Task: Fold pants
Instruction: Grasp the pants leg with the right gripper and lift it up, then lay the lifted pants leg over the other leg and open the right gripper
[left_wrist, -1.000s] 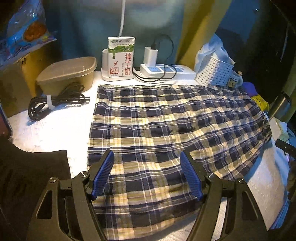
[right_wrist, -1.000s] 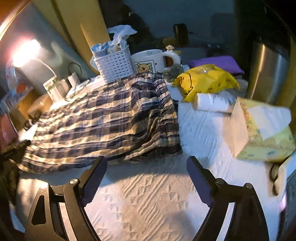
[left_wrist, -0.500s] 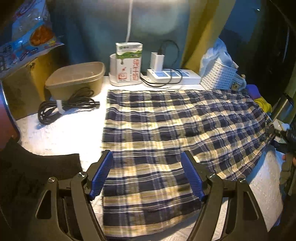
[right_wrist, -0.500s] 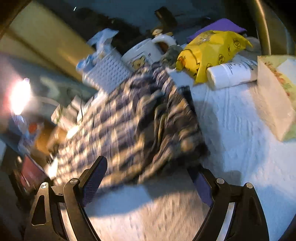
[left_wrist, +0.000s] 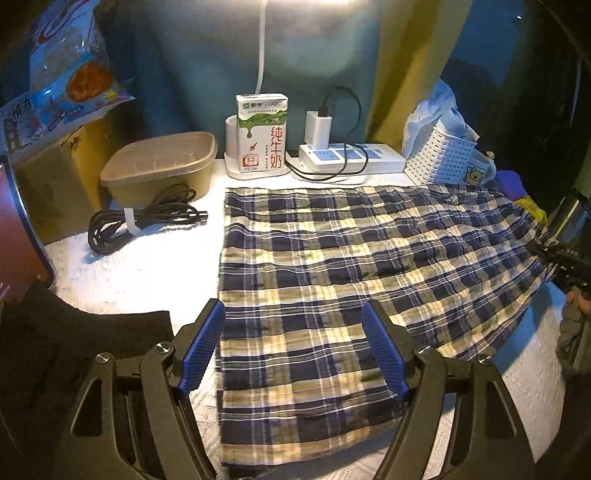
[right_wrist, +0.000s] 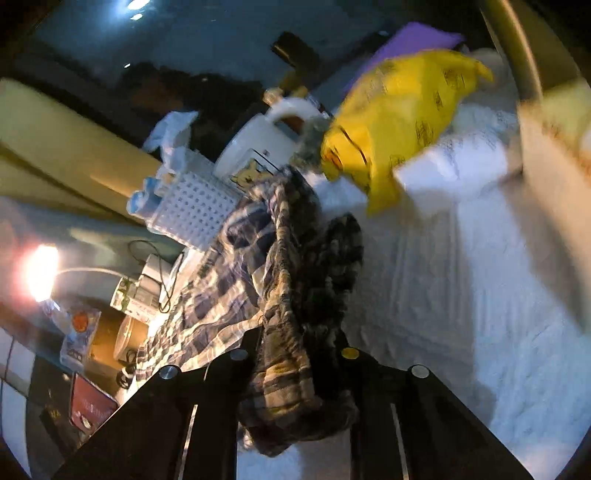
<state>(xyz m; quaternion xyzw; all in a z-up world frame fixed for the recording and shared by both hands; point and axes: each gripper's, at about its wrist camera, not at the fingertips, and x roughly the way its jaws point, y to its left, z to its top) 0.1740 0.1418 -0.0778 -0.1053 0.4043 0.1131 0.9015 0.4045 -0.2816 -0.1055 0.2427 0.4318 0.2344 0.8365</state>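
Note:
The plaid pants, navy and cream, lie flat on the white table cover. My left gripper is open, its blue pads above the pants' near left part, touching nothing. My right gripper is shut on the bunched right end of the pants, which rises between its fingers. In the left wrist view the right gripper shows at the far right edge, pinching that end. The right wrist view is tilted and blurred.
Behind the pants stand a milk carton, a power strip, a white basket and a lidded tub. A coiled cable lies left. A black cloth lies near left. A yellow bag, mug and tissue box sit right.
My right gripper moved in and closed on the pants' right end, and the view has tilted. My left gripper drew back a little and stays open.

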